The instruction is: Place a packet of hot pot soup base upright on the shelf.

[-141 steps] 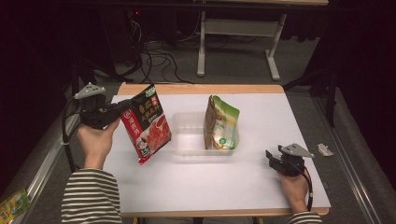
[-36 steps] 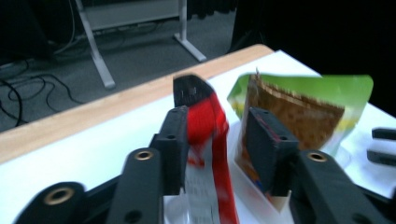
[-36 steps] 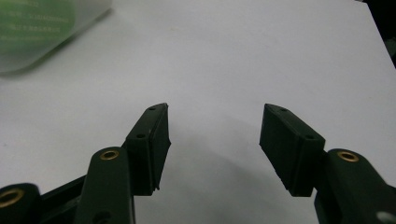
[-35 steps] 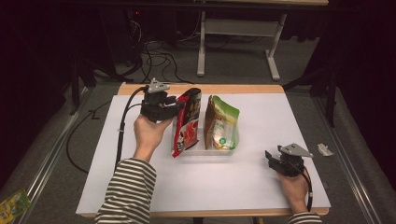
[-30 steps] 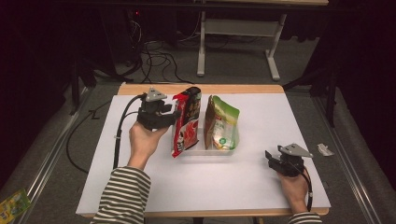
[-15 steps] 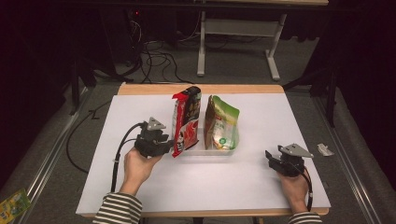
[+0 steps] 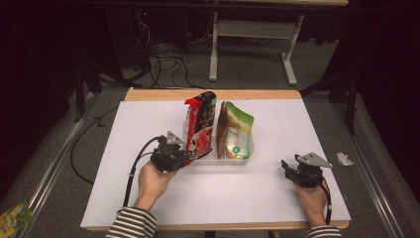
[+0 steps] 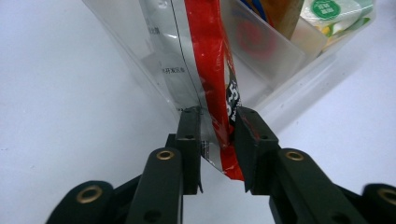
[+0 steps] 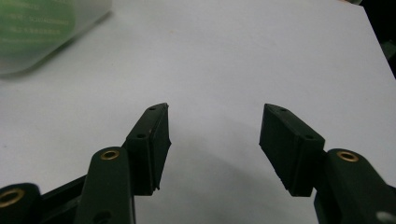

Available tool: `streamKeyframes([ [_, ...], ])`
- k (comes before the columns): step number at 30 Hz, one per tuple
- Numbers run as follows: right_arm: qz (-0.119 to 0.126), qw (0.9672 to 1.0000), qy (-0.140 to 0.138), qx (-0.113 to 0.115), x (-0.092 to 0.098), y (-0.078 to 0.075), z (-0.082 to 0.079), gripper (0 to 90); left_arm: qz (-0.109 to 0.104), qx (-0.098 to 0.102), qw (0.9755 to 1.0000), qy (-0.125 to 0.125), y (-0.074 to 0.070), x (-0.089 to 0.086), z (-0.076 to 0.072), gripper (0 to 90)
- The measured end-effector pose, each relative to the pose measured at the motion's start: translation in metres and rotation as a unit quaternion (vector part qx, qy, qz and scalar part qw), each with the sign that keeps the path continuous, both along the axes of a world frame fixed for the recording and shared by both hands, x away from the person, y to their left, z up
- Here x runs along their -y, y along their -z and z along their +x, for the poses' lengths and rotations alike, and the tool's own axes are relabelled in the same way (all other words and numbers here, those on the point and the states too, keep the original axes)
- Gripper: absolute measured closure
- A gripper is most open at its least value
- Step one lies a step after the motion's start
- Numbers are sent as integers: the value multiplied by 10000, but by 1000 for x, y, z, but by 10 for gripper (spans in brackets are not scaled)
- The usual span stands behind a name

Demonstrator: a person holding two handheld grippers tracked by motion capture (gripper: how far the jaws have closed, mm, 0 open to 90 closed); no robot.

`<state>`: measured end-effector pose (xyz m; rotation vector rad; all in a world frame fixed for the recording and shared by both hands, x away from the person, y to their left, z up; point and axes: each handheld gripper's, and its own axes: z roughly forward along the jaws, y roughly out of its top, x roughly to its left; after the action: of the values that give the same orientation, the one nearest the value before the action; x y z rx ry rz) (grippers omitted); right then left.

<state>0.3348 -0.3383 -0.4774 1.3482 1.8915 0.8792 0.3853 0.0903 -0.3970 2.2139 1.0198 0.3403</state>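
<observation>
left tool: low at the near left corner of the clear bin, jaws narrowed around the lower edge of the red snack bag. they have just been closing. the red seam sits between the pads; the right pad seems to touch it, the left pad looks a sliver apart, so a firm pinch is not certain.
red snack bag: stands upright in the left compartment of the clear bin, top leaning slightly toward the desk's far edge, bottom corner poking over the bin's near wall.
green snack bag: upright in the right compartment, just beside the red one, apart from both tools.
right tool: jaws wide apart, holding nothing, resting over bare desk near the near right corner.
step in hand: seating the red bag in the bin, by my reading, with the left tool tidying its lower corner.
next move: probably nudge that corner inward over the wall, then let go gently, since the thin bag may tip.
risk: pulling could drag the light bin along.
</observation>
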Motion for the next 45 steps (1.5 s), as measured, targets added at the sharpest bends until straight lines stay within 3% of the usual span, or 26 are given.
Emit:
streamKeyframes([
  [4, -8, 10000, 9, -16, 0, 0, 0, 430, 173, 33, 9998, -80, 3, 8, 4, 759],
  [14, -16, 10000, 15, -37, -1, 0, 0, 430, 462, -96, 9985, -269, 12, 16, 12, 822],
  [25, -115, 9999, -27, -39, -2, 1, 1, 430, 447, -448, 9969, -475, 11, 18, 19, 856],
  [27, -96, 9999, 0, -51, -2, 0, 1, 429, 329, -342, 9980, -417, 13, 16, 16, 834],
  [29, -50, 10000, 11, -39, -2, 0, 0, 428, 47, -227, 9993, -307, 16, 11, 10, 732],
  [33, -24, 10000, 5, -40, -1, 0, 0, 428, -338, 178, 9990, -241, 19, 0, -2, 691],
  [36, -13, 10000, 11, -20, -1, 0, 0, 428, -444, 592, 9970, -232, 17, -9, -12, 633],
  [39, -6, 10000, 1, -11, 0, 0, 0, 428, -684, 841, 9934, -364, 19, -24, -18, 569],
  [45, 1, 10000, 20, -32, -1, 0, 0, 428, -749, 899, 9912, -612, 32, -48, -21, 499],
])
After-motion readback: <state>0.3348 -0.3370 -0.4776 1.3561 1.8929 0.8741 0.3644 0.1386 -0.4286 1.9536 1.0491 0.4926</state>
